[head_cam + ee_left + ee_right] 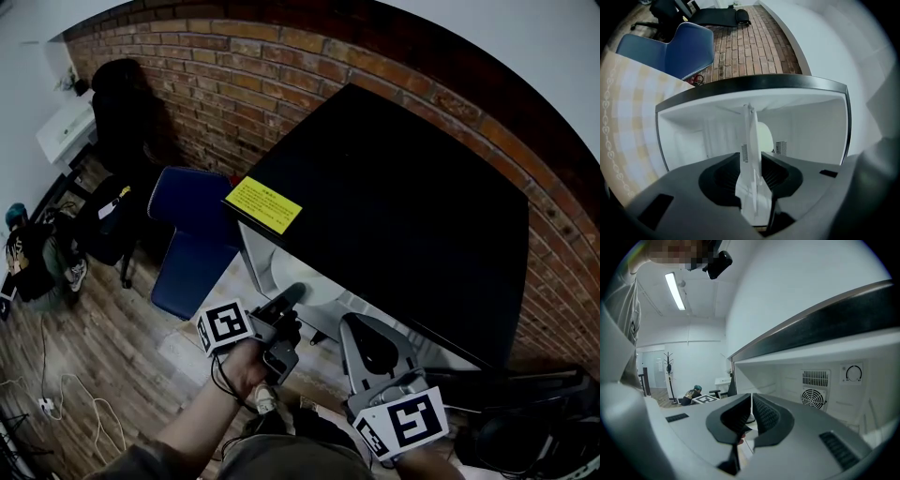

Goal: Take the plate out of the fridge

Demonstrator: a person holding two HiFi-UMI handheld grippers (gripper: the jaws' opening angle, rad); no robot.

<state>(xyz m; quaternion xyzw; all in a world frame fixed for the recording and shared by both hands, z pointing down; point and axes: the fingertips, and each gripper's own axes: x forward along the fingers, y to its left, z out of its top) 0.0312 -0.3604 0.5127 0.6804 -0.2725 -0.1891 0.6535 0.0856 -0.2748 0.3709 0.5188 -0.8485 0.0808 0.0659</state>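
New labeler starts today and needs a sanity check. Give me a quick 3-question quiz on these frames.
1. True or false: the left gripper has the white plate edge-on between its jaws.
2. The sticker on top of the fridge is: A red, B yellow, C green.
3. What stands on the floor beside the fridge, toward the left of the head view?
Key: 1 true; 2 B; 3 a blue chair.

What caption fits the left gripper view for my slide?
Left gripper grips the white plate edge-on before the open fridge.
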